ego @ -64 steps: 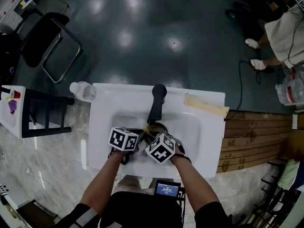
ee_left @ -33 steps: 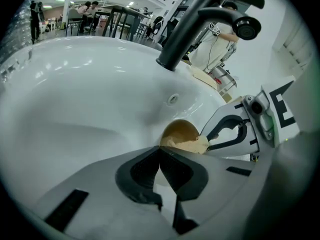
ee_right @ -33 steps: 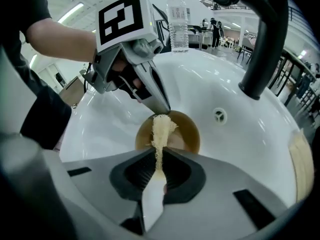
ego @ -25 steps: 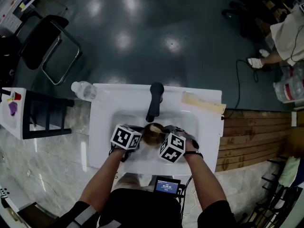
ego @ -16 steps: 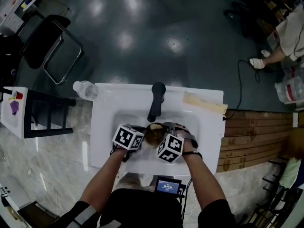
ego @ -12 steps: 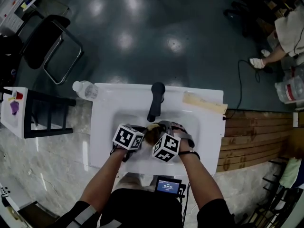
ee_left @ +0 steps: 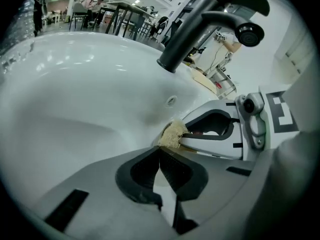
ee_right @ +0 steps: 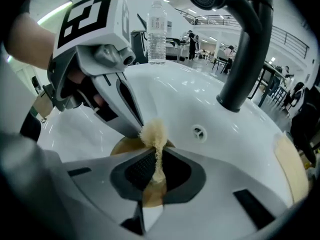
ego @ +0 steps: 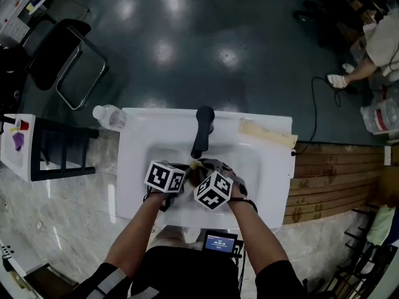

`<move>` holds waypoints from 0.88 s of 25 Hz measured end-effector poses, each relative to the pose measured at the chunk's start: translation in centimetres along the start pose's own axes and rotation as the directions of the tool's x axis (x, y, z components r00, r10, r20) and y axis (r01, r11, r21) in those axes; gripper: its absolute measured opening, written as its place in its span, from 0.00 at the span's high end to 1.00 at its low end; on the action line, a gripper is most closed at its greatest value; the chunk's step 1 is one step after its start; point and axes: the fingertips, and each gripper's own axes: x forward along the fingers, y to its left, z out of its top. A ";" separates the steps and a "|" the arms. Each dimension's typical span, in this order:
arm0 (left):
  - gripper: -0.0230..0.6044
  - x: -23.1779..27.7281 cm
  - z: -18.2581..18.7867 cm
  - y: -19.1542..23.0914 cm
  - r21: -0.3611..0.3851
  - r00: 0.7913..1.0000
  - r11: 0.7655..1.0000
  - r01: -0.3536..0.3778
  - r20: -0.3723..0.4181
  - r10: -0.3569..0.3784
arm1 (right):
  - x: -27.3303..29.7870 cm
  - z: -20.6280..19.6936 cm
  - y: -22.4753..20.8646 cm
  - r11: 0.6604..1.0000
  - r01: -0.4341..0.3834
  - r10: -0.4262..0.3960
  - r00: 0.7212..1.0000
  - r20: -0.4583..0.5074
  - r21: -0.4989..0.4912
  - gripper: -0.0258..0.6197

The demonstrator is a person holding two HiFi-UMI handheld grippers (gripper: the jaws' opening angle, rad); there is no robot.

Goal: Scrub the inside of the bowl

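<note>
Moved since a second ago: my right hand-held gripper [ego: 201, 174] has swung in toward 9 o'clock, so its marker cube now covers most of the bowl [ego: 196, 169] in the head view.
Bowl position: it is down in the sink [ego: 250, 162], just below the faucet [ego: 202, 132] at 12 o'clock, between my two tools.
Left hand-held gripper [ee_left: 160, 156]: the jaws are drawn together to a thin line. In the right gripper view its tips meet the brown rim, so I judge it is pinching the bowl steady.
Right hand-held gripper [ee_right: 156, 160]: it is clamped on a tan fibrous scrubber [ee_right: 154, 131], whose tuft sticks out past the jaw tips, right beside the left tool.
Step in hand: I am scrubbing the inner wall.
Doing it well: I should tilt the right tool so the tuft, not the plastic jaws, meets the brown surface [ee_right: 124, 145]. I would sweep in circles from the 9 o'clock side round to 3 o'clock and keep the left grip firm so the bowl does not spin.
Watch for: the two tools are almost touching, so short strokes near the pinch should avoid a knock. The scrubber is held by a thin strip and could slip under heavy pressure.
</note>
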 end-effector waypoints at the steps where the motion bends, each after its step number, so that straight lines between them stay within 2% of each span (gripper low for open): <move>1: 0.95 0.0 0.0 0.1 -0.012 1.000 1.000 0.003 0.000 -0.003 | 0.1 0.0 0.3 1.000 -0.015 0.014 1.000 0.008 0.018 0.90; 6: 0.95 0.2 -0.2 0.4 -0.074 1.000 0.997 0.017 0.005 -0.017 | 0.2 -0.2 1.8 0.993 -0.094 0.092 0.995 0.030 0.071 0.90; 11: 0.95 0.2 -0.1 0.9 -0.111 1.000 0.994 0.015 0.015 -0.013 | 0.3 -0.4 3.7 0.984 -0.165 0.163 0.986 0.040 0.064 0.90; 16: 0.95 0.3 0.1 0.9 -0.115 1.000 0.993 0.014 0.020 -0.012 | 0.4 -0.2 5.9 0.973 -0.230 0.229 0.973 0.037 0.023 0.90; 22: 0.95 0.1 0.1 0.9 -0.078 1.000 0.997 0.001 0.013 0.000 | -0.2 -0.9 6.8 0.964 -0.266 0.266 0.964 0.002 -0.010 0.90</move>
